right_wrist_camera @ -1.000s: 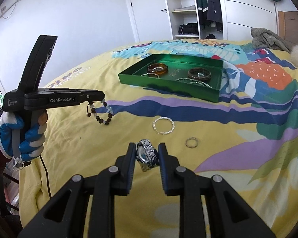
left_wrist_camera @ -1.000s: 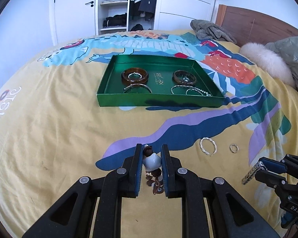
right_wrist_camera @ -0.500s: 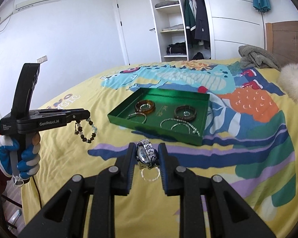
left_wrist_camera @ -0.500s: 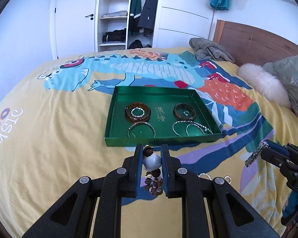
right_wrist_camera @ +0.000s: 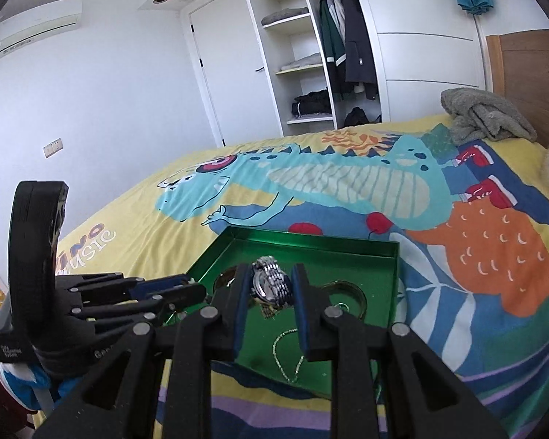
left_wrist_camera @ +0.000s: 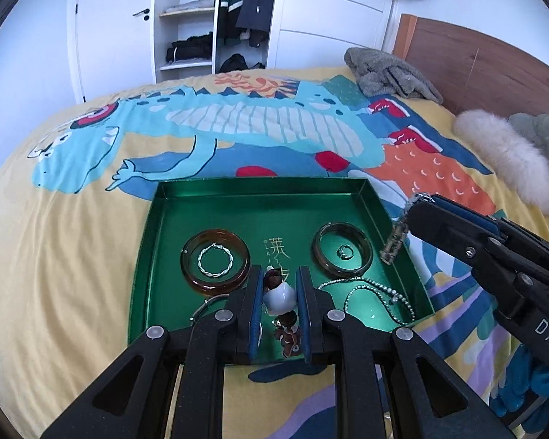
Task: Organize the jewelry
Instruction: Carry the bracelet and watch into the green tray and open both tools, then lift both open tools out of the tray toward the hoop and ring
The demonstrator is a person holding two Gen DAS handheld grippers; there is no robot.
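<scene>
Left wrist view first. Left gripper [left_wrist_camera: 279,301] poised over the near edge of the green tray [left_wrist_camera: 153,219], jaws narrow and clamped on the beaded bracelet [left_wrist_camera: 280,298] — pale round bead pinched between the pads, brown beads dangling beneath. Judged step: carrying, with the drop into the tray not yet made. Next move calls for a bare patch of green, probably the middle strip near the gold lettering, then a lowering before any release, so the beads do not land on the chains. Count inside the tray from here: two amber bangles, one left [left_wrist_camera: 216,269] and one right [left_wrist_camera: 342,254]; one twisted silver ring [left_wrist_camera: 216,265] lying within the left bangle; one small ring [left_wrist_camera: 345,252] within the right; two bead chains [left_wrist_camera: 377,294] tangled at the near right corner; one thin hoop [left_wrist_camera: 208,303] half hidden behind the gripper. Right gripper [left_wrist_camera: 417,203] visible at the right, just above the tray's right wall, with a metal watch hanging from it.

Right wrist view. Right gripper's jaws narrow, gripping the watch [right_wrist_camera: 271,285] by its steel band, above the tray's middle. One watch, one tray, one bed. Left gripper seen at the lower left, close beside, bracelet hidden from this side. Judged risk — two tools crowding one tray; better to release one piece at a time.
</scene>
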